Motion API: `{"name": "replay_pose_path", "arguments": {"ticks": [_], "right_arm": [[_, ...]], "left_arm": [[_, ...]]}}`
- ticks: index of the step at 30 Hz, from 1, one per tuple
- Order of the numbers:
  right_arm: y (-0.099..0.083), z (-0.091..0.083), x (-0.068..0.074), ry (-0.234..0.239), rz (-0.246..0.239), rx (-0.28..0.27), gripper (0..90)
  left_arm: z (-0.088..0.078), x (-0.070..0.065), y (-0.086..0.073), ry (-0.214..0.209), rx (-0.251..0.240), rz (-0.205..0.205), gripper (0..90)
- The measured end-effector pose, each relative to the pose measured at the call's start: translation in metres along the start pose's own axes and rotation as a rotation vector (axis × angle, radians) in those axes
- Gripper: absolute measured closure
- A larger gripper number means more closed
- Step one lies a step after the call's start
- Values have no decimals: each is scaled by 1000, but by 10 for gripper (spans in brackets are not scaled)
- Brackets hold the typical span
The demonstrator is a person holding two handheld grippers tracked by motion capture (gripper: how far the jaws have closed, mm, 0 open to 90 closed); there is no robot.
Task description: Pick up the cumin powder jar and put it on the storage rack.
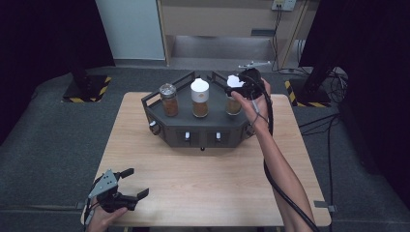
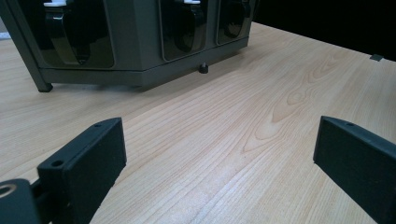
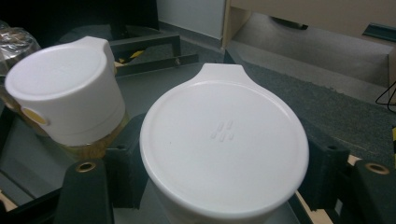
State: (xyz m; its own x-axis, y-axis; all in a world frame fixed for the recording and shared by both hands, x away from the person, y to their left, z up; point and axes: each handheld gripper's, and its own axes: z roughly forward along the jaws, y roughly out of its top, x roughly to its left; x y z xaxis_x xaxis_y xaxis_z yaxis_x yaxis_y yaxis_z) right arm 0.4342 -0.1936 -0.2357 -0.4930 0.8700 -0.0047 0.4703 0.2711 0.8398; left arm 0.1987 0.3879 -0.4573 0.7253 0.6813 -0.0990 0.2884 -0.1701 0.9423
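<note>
While the left gripper (image 1: 130, 183) rests at the table's (image 1: 203, 183) seven o'clock corner with jaws spread wide over bare wood, the right gripper (image 1: 237, 89) reaches to one o'clock, its jaws closed against the white lid (image 3: 224, 140) of the right-hand jar (image 1: 234, 104). That jar stands upright, long axis vertical, on the dark rack (image 1: 159, 123); its lid tab points away from the gripper's camera. Two more jars stand upright at twelve and eleven o'clock.
</note>
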Motion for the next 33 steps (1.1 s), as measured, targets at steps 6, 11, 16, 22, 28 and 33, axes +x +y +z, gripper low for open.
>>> {"name": "replay_pose_path", "arguments": {"ticks": [6,11,16,22,28,33], "right_arm": [[-3,8,0,-3,9,9,308],[-4,13,2,-8,5,11,307],[-4,14,3,-11,7,15,307],[-6,15,3,-11,11,13,307],[-8,15,3,-14,17,11,307],[-11,16,3,-16,16,1,306]], "left_arm": [[0,0,0,0,0,-1,14],[0,0,0,-1,1,-1,14],[0,0,0,-2,1,-1,14],[0,0,0,-2,2,0,14],[0,0,0,-3,2,-1,14],[0,0,0,-3,3,1,14]]}}
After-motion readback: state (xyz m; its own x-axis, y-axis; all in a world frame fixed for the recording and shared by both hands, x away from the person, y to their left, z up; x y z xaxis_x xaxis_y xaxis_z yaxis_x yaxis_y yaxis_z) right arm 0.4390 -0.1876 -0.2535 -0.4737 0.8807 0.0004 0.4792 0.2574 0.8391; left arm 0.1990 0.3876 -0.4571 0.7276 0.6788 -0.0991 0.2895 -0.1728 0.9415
